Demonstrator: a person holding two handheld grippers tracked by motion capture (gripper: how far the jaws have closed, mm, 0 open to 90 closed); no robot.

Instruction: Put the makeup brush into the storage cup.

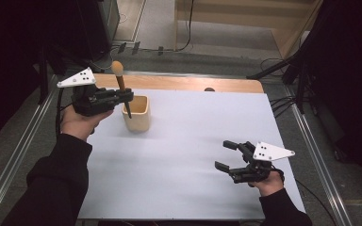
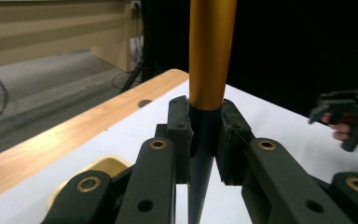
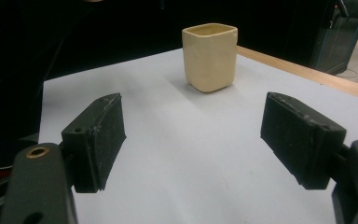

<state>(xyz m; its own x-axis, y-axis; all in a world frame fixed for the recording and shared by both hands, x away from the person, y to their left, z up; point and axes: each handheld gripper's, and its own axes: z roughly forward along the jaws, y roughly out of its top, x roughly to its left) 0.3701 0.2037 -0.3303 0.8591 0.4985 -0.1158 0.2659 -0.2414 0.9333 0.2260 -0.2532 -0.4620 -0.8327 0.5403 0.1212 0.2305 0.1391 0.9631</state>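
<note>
Cream-coloured and square-sided, the cup [image 1: 135,113] stands upright toward the far left of the white sheet [image 1: 188,155] that covers the table. In the high view the left gripper [image 1: 128,96] sits just beside the cup's left rim, clenched on a brush [image 1: 121,84] whose rounded tan head points up and whose dark pointed end hangs over the cup's opening. The left gripper view brings what the high view cannot: both pads press the dark lower handle just under the gold-orange shaft, and the tip tapers to a point below the jaws. It also catches the other gripper farther off at its right edge.

The right gripper [image 1: 226,155] rests low near the right front of the sheet, jaws spread wide with nothing between them. Its own view looks across bare white sheet to the cup, well apart.

A strip of bare wood [image 1: 179,83] runs along the far edge of the table beyond the sheet. Between the cup and the right gripper the sheet lies open, and metal rails [image 1: 313,150] border the table on both sides
</note>
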